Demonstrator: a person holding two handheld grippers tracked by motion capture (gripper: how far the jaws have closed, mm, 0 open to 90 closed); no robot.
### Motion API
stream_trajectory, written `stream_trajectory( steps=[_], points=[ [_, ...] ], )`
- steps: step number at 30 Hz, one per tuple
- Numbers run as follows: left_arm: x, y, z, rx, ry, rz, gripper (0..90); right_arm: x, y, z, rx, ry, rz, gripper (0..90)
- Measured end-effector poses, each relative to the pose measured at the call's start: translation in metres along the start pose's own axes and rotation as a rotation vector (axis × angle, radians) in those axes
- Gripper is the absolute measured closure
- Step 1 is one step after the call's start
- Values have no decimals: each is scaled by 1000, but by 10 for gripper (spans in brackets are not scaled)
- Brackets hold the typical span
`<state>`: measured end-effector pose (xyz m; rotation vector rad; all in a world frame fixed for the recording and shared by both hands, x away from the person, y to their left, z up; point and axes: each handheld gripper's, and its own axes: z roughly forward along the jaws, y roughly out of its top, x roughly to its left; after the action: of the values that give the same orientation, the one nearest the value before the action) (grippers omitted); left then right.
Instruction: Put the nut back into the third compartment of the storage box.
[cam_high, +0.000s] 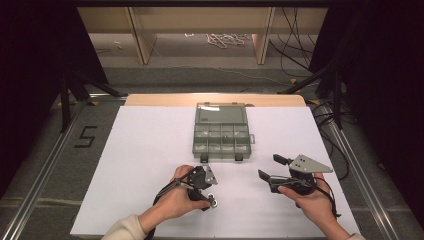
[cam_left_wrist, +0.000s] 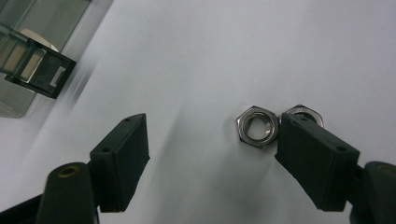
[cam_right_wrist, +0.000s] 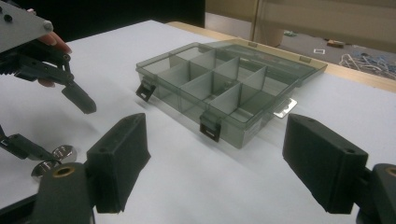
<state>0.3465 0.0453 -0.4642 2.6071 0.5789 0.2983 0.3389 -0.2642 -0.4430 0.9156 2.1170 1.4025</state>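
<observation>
A clear grey compartment box (cam_high: 221, 134) lies with its lid folded back at the table's middle; it is also seen as the box (cam_right_wrist: 224, 88) and as a latch corner (cam_left_wrist: 44, 70). Two steel hex nuts (cam_left_wrist: 256, 127) lie side by side on the white table; they show as the nuts (cam_high: 212, 199) and the nuts (cam_right_wrist: 53, 158). My left gripper (cam_left_wrist: 212, 128) is open and low over them, with one jaw touching the farther nut (cam_left_wrist: 303, 114). That left gripper (cam_high: 211, 189) sits just in front of the box. My right gripper (cam_high: 270, 167) is open and holds nothing; the right gripper (cam_right_wrist: 215, 128) faces the box.
The white table sheet (cam_high: 150, 150) has free room to the left and right of the box. A wooden strip (cam_high: 215, 100) runs along the far edge. Beyond it are shelving legs, cables and a rope on the floor (cam_high: 225, 39).
</observation>
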Motion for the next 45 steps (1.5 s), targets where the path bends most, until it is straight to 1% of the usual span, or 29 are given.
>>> stream_trajectory(
  steps=[2,4,5,7,9,10,12,15,16,18,19,20,21,22,23,25,26,29,30,31,32,33,34,35,36,37,38,45],
  points=[
    [0,0,1,-1,-2,-8,241,0,0,0,1,0,0,231],
    [1,0,1,1,-1,-2,237,0,0,0,1,0,0,231],
    [0,0,1,1,-1,-7,235,0,0,0,2,3,1,231],
    [0,1,0,6,6,8,247,0,0,0,3,3,1,231],
    [-1,2,1,9,9,11,241,0,0,0,4,0,-1,231],
    [-1,3,1,13,8,21,247,0,0,0,4,0,-2,231],
    [-1,3,2,24,26,32,265,0,0,0,4,-1,-2,231],
    [0,2,4,29,16,10,274,0,0,0,4,-1,-1,231],
    [1,2,5,29,8,20,278,0,0,0,4,0,-2,231],
    [1,3,6,29,10,16,279,0,0,0,2,2,2,231],
    [1,3,7,30,1,7,283,0,-1,3,-28,8,2,231],
    [1,3,8,35,-1,13,288,0,-1,3,-27,9,3,231],
    [1,3,8,34,3,3,288,0,-1,4,-35,12,6,231],
    [1,3,8,36,-8,6,290,0,-1,4,-34,12,6,231],
    [2,4,8,37,-19,8,304,0,-1,3,-22,7,1,230],
    [1,4,8,39,-21,6,322,1,-1,2,-1,18,20,231],
    [2,4,8,41,-24,18,334,1,-1,2,-2,17,20,231],
    [3,6,8,56,-45,28,375,1,-1,2,-2,16,19,231],
    [4,7,8,69,-53,41,389,1,-1,2,-2,17,20,231],
    [2,8,8,65,-69,21,414,1,-1,2,-1,17,21,231],
    [4,9,7,94,-83,56,452,1,-1,3,-14,11,20,231],
    [4,10,7,99,-94,64,482,1,-1,3,-11,13,20,231],
    [2,11,8,89,-97,46,505,1,-1,3,-18,9,10,231],
    [3,12,7,112,-106,77,531,1,-1,2,-2,16,20,231],
    [3,13,7,117,-112,84,556,1,-1,2,-2,16,21,231],
    [3,13,7,115,-116,78,579,1,-1,2,-3,16,21,231],
    [2,13,7,118,-126,81,602,1,-1,2,-4,15,22,231],
    [0,15,7,134,-135,89,681,1,-1,2,-3,17,20,231]
  ],
)
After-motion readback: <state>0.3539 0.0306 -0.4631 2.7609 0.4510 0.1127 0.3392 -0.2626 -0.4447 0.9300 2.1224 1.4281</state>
